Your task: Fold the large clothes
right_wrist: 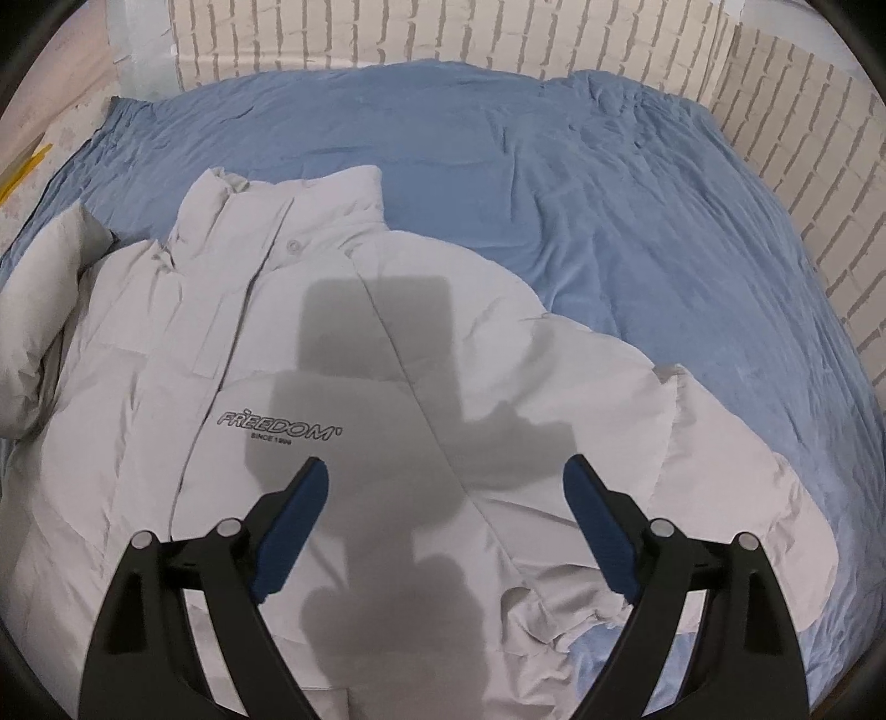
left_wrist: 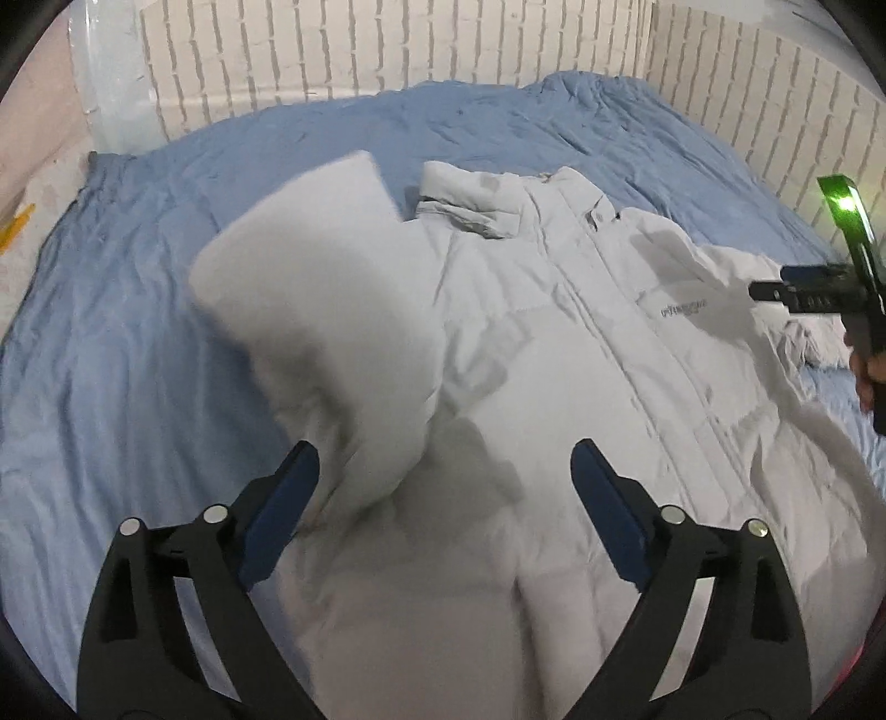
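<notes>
A bed is covered by a wrinkled blue sheet. It is bounded at the far side and at the right by a white brick-pattern wall. Hard shadows are cast by overhead light.

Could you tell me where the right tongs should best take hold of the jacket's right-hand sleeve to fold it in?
Probably at the cuff end of the sleeve, coming from above on its outer, bed-sheet side. The sleeve lies flat and spread away from the puffer jacket body, so its free end lifts easily; the open right tongs hover just beside it.
</notes>
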Motion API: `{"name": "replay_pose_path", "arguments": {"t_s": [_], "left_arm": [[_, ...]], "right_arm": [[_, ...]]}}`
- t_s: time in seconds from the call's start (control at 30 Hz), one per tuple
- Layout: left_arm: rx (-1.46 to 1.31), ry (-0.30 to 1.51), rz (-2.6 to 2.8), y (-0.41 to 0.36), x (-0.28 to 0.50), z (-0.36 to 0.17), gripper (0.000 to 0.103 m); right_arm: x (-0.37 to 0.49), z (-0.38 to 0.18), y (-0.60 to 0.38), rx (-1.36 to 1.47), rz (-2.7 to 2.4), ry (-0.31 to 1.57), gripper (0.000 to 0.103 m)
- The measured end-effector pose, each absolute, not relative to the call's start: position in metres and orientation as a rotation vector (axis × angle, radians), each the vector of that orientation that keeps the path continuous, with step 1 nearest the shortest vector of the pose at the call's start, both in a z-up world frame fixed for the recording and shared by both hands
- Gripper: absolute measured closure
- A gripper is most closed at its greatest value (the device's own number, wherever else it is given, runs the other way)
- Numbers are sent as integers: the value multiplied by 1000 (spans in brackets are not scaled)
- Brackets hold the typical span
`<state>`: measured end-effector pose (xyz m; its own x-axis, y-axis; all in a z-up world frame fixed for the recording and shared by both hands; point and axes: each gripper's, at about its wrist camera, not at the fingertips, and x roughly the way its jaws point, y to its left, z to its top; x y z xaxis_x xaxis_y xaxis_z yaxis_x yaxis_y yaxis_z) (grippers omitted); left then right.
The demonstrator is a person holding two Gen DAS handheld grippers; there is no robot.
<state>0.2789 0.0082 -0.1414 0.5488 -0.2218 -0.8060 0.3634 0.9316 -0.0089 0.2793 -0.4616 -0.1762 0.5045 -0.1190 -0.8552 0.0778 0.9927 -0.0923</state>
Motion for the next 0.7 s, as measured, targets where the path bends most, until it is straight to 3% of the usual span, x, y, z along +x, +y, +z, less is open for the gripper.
{"name": "replay_pose_path", "arguments": {"t_s": [0.2,0.4,0.63,0.7], "left_arm": [[93,945,-309,47,284,-123,7],[32,945,-204,77,349,-104,5],[-111,1089,-211,80,447,-134,5],[-165,1126,-220,79,461,-147,12]], "right_arm": [[285,-176,-453,-104,-107,1045,16],[301,-169,-458,-110,-125,1046,15],[311,-178,-450,-158,-111,1062,14],[312,-181,-450,-161,-108,1070,14]]}}
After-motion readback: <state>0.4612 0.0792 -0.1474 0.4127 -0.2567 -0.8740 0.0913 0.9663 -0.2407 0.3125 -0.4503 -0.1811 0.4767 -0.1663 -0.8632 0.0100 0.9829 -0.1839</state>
